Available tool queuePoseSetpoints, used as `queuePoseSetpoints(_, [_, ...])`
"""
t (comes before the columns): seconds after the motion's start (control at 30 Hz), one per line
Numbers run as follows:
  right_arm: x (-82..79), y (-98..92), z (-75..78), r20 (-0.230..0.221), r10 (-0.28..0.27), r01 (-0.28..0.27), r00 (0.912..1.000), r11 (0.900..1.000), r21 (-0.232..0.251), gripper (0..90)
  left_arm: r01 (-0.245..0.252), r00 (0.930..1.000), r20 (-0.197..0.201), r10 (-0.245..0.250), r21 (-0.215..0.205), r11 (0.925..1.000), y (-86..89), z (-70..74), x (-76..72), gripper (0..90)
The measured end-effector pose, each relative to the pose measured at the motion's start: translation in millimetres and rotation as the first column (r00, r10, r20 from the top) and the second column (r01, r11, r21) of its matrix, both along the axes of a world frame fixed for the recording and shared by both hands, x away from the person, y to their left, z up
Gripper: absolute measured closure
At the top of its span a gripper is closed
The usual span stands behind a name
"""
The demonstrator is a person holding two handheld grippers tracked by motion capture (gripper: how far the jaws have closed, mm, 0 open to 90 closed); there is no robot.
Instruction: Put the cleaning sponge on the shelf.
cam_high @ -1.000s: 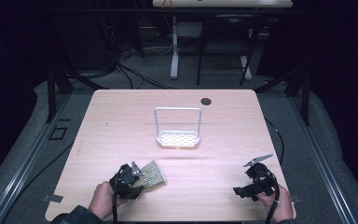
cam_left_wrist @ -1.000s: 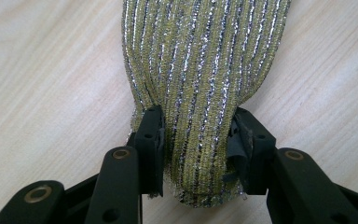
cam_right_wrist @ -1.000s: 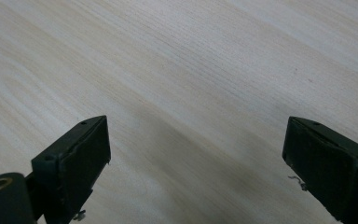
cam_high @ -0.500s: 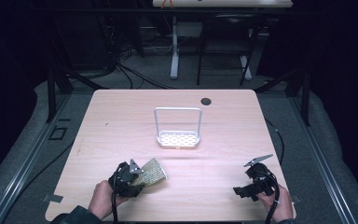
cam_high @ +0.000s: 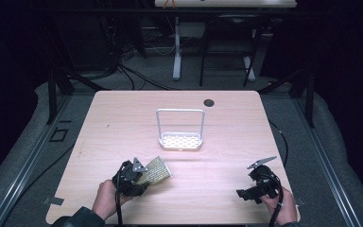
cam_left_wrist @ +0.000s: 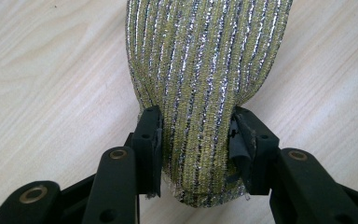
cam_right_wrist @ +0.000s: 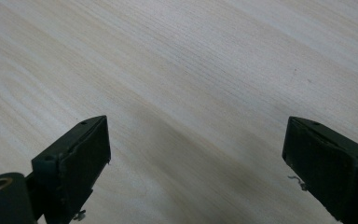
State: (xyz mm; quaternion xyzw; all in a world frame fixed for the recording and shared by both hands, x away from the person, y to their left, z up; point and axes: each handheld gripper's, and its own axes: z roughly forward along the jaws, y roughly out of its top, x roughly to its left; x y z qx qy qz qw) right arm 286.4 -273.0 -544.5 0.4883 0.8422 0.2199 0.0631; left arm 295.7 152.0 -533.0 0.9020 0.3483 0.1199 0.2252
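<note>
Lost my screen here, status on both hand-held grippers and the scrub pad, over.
Left hand-held gripper shut on glittery scrub pad, low over table. Right hand-held gripper open, nothing between jaws. Path to white rack clear.

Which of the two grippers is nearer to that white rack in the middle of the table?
Left. The left gripper, clamped on a glittery sponge cloth, sits just below-left of the white rack; the right gripper hovers farther off, near the table's lower right corner.
</note>
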Motion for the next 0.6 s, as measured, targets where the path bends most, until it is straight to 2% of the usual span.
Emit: queuePoseSetpoints(0.6, [0.0,0.0,0.0,-0.003,-0.002,0.002,1.0,1.0,0.001,7.0,-0.003,0.9998,0.017,0.003,-0.026,0.9997,-7.5,5.9,12.3,56.9])
